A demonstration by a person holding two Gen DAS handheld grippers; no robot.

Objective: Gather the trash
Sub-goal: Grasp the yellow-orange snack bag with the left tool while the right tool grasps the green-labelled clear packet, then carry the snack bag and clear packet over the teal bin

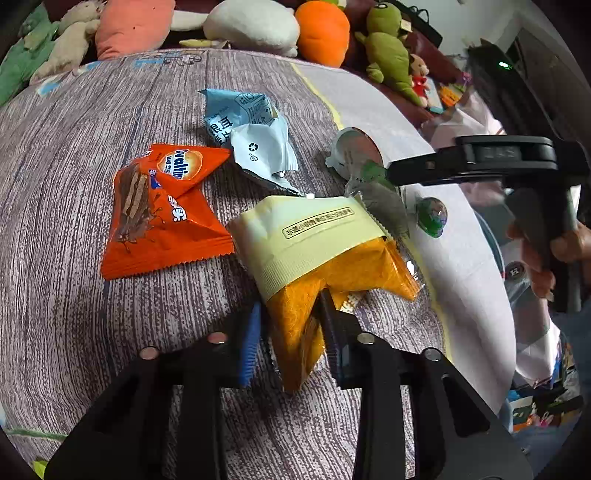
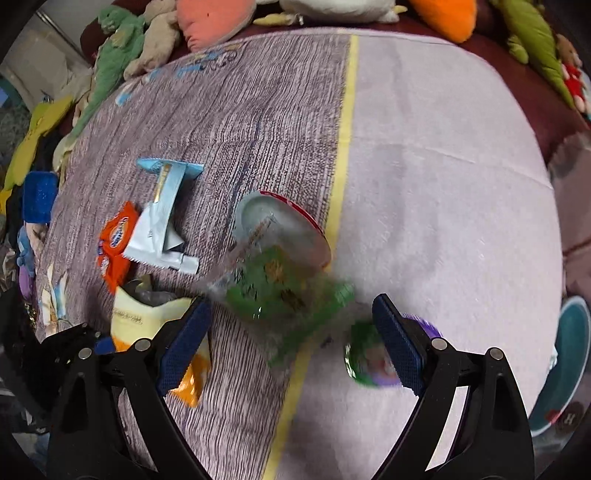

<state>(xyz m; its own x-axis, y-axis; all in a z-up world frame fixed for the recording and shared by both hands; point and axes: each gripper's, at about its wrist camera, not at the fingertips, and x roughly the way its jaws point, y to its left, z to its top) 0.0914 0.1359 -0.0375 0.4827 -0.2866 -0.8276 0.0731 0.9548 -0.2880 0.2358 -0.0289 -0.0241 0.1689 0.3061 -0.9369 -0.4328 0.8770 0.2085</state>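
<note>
Grey woven cloth [image 1: 92, 184] with a pale panel [image 2: 443, 184] on one side covers the work surface; stuffed toys [image 1: 325, 33] line its far edge. Trash lies clustered on the grey part: orange wafer wrapper [image 1: 162, 214], crumpled light-blue wrapper [image 1: 247, 133], and yellow-and-orange snack bag [image 1: 314, 251] nearest the left wrist camera. Left gripper [image 1: 291, 332]: jaws partly closed, the orange end of the snack bag between them; right pad touches the bag, left pad seems just clear of it, so a firm grip cannot be confirmed. Right gripper [image 2: 291, 336]: jaws wide, nothing held, poised over a blurred green clear wrapper [image 2: 280, 288] beside a foil lid [image 2: 284, 225]. Small green-purple round piece [image 2: 369, 358] sits just beside its right finger.
</note>
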